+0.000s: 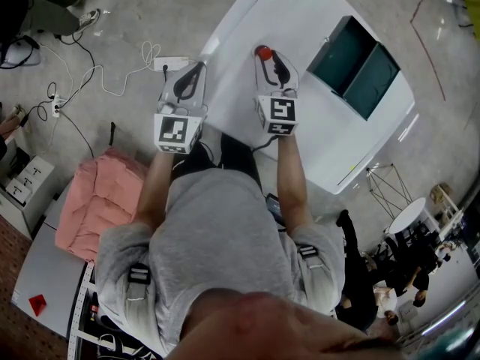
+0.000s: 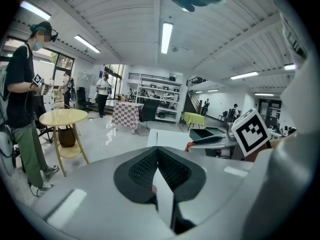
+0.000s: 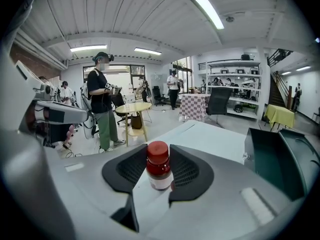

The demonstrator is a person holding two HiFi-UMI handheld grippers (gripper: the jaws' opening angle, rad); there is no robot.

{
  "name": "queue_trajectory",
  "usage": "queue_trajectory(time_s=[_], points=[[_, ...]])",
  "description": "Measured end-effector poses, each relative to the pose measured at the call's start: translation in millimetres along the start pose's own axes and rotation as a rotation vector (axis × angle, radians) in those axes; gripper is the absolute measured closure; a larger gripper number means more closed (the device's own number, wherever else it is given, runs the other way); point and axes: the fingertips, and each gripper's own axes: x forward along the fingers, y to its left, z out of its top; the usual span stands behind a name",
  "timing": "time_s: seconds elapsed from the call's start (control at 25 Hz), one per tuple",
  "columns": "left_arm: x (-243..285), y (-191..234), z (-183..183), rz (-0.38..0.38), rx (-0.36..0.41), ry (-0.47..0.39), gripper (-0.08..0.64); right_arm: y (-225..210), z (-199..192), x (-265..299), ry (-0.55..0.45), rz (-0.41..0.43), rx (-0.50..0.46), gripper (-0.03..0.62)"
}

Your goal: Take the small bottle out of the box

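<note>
The small bottle (image 3: 159,171), with a red cap and a white label, stands upright on the white table (image 1: 300,21) between the jaws of my right gripper (image 3: 158,151). Both pads lie against its sides. From the head view, only its red cap (image 1: 262,52) shows at the tip of the right gripper (image 1: 268,55). The dark green box (image 1: 358,66) lies open on the table to the right, its side (image 3: 280,164) close by in the right gripper view. My left gripper (image 1: 196,66) hovers at the table's left edge, its jaws (image 2: 157,148) together with nothing between them.
A pink cushion (image 1: 97,201) lies on a grey surface at lower left. Cables and a power strip (image 1: 169,63) trail over the floor left of the table. A person (image 3: 102,99) stands by a round yellow table (image 3: 131,107). More people and furniture fill the room behind.
</note>
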Motion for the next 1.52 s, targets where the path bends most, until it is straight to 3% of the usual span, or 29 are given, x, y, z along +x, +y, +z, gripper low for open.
queue_trajectory(time_s=[0.28,0.72,1.52], points=[[-7,2,6,0.007,0.012,-0.014,0.548,2,8,-5,-0.032,-0.014,0.003,0.413],[-22,-3,39,-0.025,0.054,-0.07,0.548,4,33,-31,-0.075,-0.065,0.01,0.413],[-44,-54,106,-0.222,0.162,-0.196,0.548,-31,74,-148,-0.259,-0.368,0.08,0.472]])
